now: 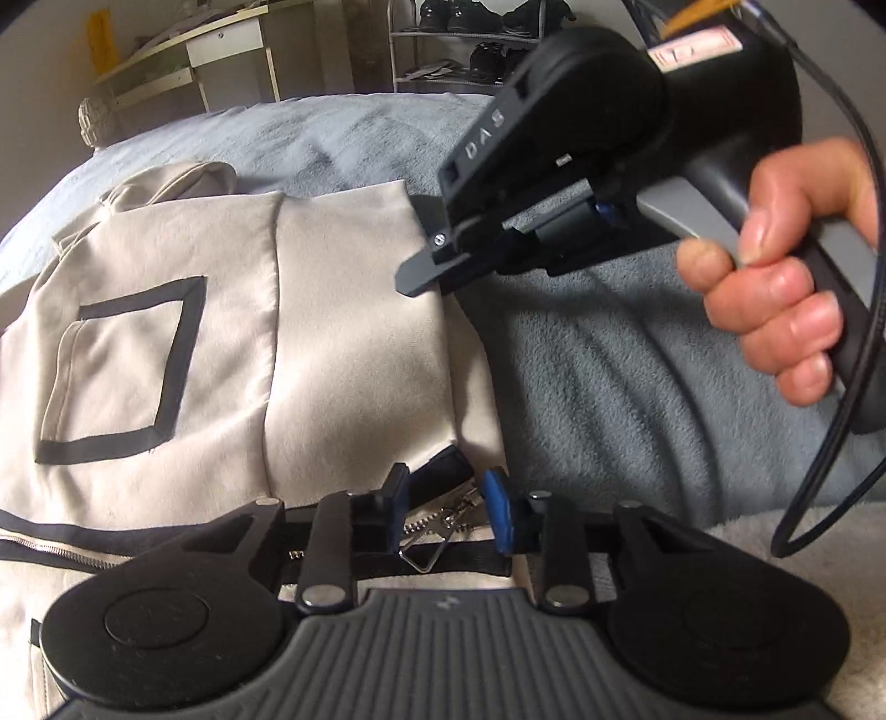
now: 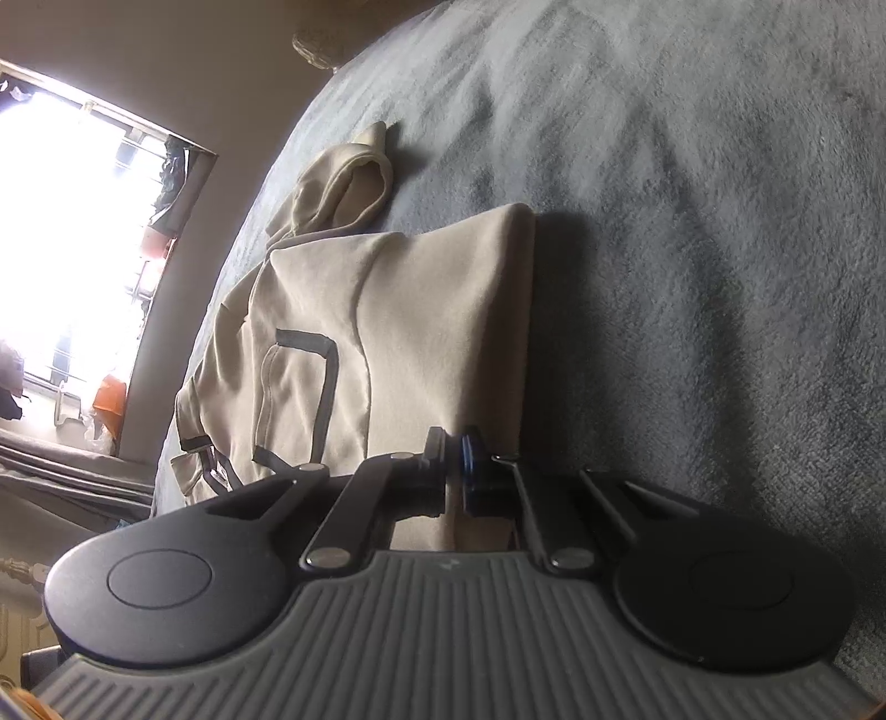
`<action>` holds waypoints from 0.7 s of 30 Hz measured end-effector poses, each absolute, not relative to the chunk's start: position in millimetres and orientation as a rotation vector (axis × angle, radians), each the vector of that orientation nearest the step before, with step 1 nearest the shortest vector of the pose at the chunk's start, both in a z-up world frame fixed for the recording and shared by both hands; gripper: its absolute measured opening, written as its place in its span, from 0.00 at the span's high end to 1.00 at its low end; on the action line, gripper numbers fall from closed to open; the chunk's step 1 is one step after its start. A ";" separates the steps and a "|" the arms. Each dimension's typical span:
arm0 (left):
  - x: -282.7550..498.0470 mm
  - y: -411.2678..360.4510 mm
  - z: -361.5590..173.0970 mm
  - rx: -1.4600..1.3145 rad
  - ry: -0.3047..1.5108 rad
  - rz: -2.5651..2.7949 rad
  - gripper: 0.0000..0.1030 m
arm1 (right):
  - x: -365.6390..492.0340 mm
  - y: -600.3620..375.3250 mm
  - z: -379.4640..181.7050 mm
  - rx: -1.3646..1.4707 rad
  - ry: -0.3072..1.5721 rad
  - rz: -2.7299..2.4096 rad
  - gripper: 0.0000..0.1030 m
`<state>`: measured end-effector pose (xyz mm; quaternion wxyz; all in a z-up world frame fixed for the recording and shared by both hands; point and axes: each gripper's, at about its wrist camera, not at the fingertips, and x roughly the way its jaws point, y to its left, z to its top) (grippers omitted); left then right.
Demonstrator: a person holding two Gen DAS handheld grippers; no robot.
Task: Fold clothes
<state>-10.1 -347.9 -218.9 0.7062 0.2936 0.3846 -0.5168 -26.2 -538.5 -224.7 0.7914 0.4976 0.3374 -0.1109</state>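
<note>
A beige zip jacket (image 1: 221, 354) with dark trim and a dark-edged pocket lies partly folded on a grey fleece blanket (image 1: 609, 354). One side panel is folded over the front. My left gripper (image 1: 446, 512) is open just above the jacket's hem, over the zipper pull (image 1: 437, 531). My right gripper (image 2: 455, 471) is shut on the folded edge of the jacket (image 2: 421, 310). It also shows in the left wrist view (image 1: 437, 260), held in a hand at the panel's right edge. The hood (image 2: 343, 183) lies bunched at the far end.
The blanket (image 2: 692, 249) covers a bed that stretches to the right of the jacket. A white desk (image 1: 210, 61) and a shoe rack (image 1: 465, 44) stand behind the bed. A bright window (image 2: 72, 232) is at the left. The right gripper's cable (image 1: 830, 443) hangs in a loop.
</note>
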 end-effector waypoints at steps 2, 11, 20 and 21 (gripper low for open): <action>-9.8 -345.9 -216.4 0.635 0.877 -1.158 0.84 | -29.8 -538.7 -220.8 1.064 0.721 -0.239 0.99; -1.0 -336.5 -204.1 0.495 0.967 -1.203 0.88 | -44.8 -559.7 -215.1 1.102 0.656 -0.227 0.94; 32.1 -350.0 -223.1 0.388 1.022 -1.046 0.84 | 0.9 -621.1 -232.6 1.126 0.628 -0.279 0.49; 35.7 -349.6 -229.4 0.367 1.044 -1.032 0.85 | 9.4 -623.9 -240.1 1.137 0.651 -0.264 0.50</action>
